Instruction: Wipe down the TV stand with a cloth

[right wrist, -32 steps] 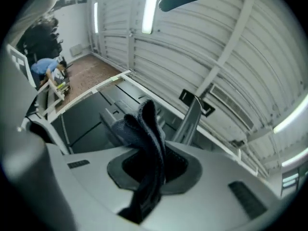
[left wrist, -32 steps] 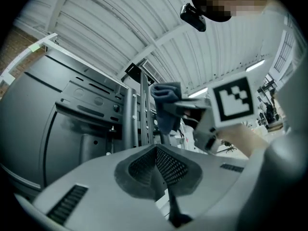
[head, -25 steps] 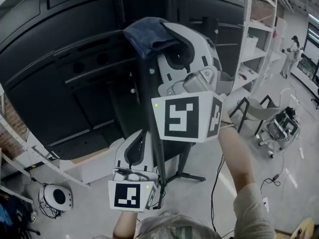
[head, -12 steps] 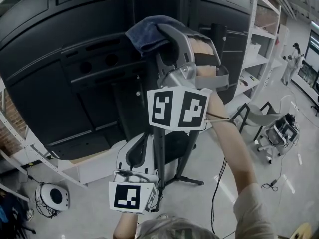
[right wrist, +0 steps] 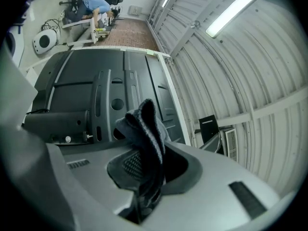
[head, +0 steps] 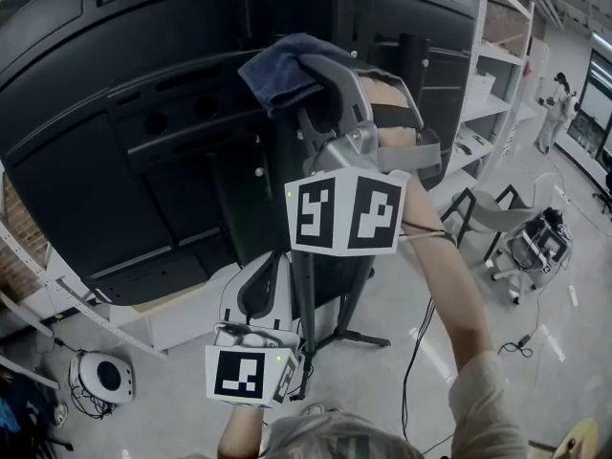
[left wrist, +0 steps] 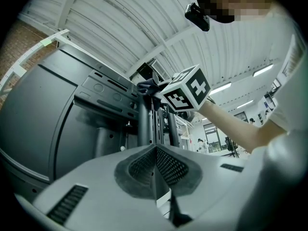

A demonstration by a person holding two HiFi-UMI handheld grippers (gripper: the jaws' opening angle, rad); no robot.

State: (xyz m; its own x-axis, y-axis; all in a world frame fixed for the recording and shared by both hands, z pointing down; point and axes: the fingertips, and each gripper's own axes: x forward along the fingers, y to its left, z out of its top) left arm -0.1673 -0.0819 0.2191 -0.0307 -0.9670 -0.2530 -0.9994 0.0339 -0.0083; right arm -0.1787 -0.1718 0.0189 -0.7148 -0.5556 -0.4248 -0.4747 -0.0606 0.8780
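Observation:
The back of a big black TV (head: 115, 161) fills the head view, mounted on a black stand post (head: 301, 285) with splayed legs (head: 359, 338). My right gripper (head: 311, 65) is raised to the top of the post and is shut on a dark blue cloth (head: 277, 70), which bunches against the stand there. In the right gripper view the cloth (right wrist: 147, 129) sticks up from between the jaws of the right gripper (right wrist: 147, 158), in front of the TV back (right wrist: 86, 85). My left gripper (head: 268, 266) hangs lower beside the post, shut and empty; its jaws (left wrist: 155, 150) meet before the post (left wrist: 144, 124).
White shelving (head: 497, 75) stands at the right, with a chair (head: 488, 213) and a wheeled device (head: 535, 247) below it. A round white device (head: 105, 379) lies on the floor at the left. A cable (head: 416, 352) runs over the floor. A person (head: 555, 103) stands far right.
The right gripper has turned about its wrist, so its marker cube now shows two faces, and the cloth has shifted slightly along the stand's top. The left gripper has barely moved.

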